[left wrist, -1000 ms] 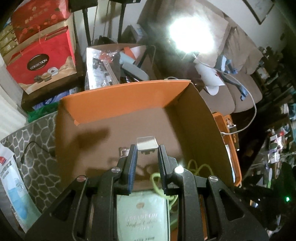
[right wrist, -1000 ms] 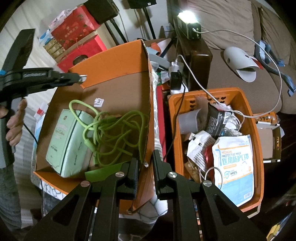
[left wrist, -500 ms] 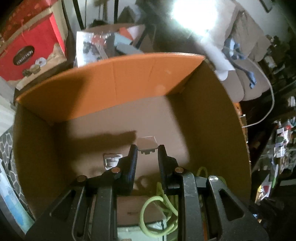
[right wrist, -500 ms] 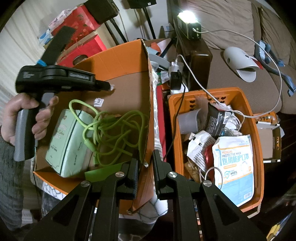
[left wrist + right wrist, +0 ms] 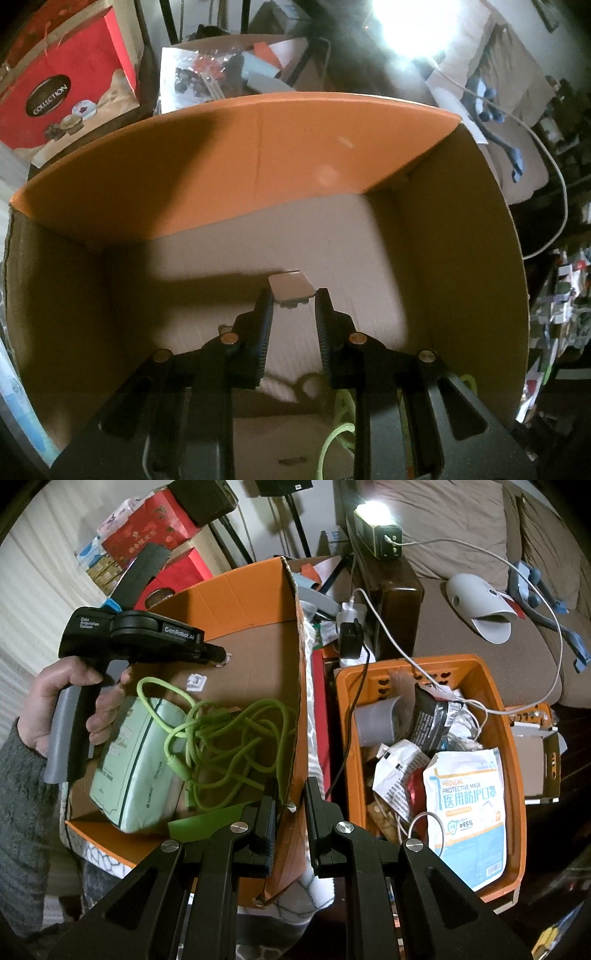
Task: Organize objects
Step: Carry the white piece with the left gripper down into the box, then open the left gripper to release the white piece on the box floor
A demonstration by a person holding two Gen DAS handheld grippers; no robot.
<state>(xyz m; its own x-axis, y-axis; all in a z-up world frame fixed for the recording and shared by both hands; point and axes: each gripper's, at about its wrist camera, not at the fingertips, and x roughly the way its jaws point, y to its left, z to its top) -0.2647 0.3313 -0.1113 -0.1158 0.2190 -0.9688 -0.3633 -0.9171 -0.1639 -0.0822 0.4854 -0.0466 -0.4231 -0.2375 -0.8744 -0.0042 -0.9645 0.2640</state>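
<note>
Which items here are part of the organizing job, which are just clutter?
In play:
- left hand-held gripper, shut on small white piece
- right hand-held gripper, clamping cardboard box wall
- green cable, mint pack inside box

Lying about:
- orange basket
- mask packet
- red gift box

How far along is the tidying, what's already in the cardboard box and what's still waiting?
Done: the cardboard box already holds a green cable, a pale green pack and a small white clip. In hand: the left gripper holds a small grey piece inside the box, while the right gripper pinches the box's side wall. Left: the orange basket is still full, mask pack included.
</note>
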